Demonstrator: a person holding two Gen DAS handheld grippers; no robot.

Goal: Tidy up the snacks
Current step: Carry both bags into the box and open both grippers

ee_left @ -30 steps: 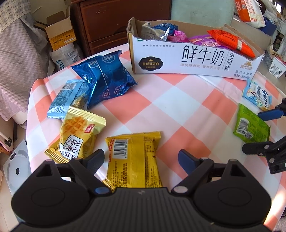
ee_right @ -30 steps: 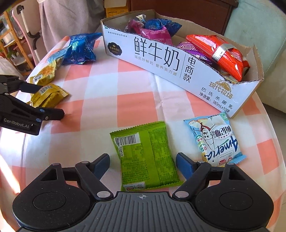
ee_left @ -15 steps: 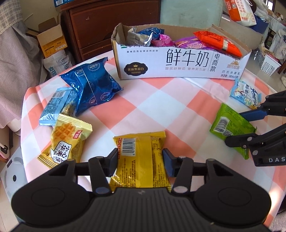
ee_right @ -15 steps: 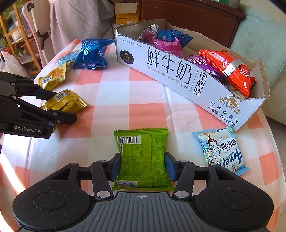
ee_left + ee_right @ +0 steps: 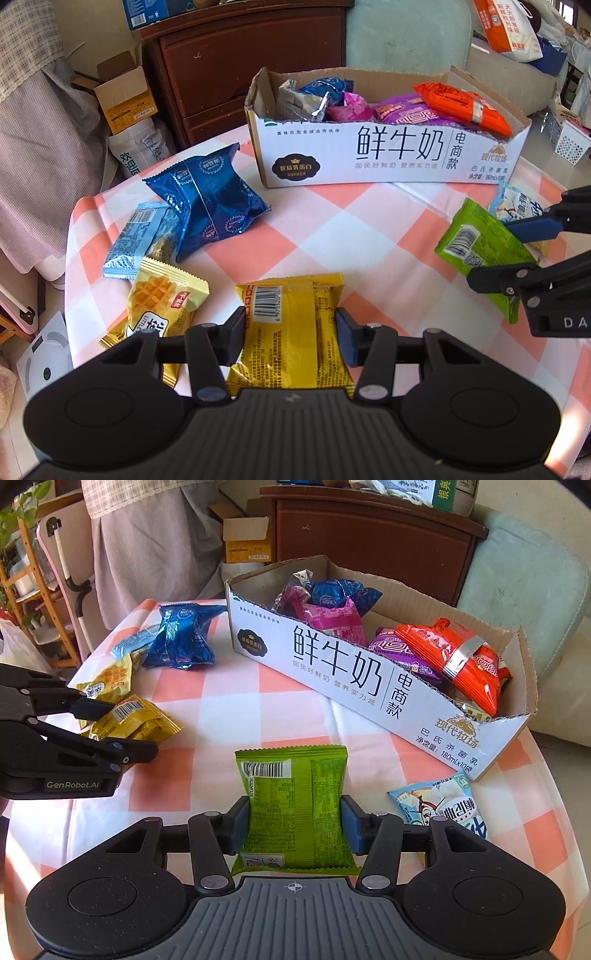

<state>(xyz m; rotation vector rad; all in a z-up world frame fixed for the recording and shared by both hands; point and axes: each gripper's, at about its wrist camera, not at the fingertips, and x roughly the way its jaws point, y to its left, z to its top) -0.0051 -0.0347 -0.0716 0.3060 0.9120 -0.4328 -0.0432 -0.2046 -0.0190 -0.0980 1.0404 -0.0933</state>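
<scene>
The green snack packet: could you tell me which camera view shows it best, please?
The right wrist view: the green snack packet lies centred, barcode up, clamped by the right gripper. The left wrist view shows it at the right edge, partly hidden by that gripper.

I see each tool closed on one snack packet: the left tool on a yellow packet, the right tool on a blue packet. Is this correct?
Not quite. The right tool is closed on a green packet, not a blue one, as the right wrist view shows. The left tool does grip the yellow packet.
</scene>
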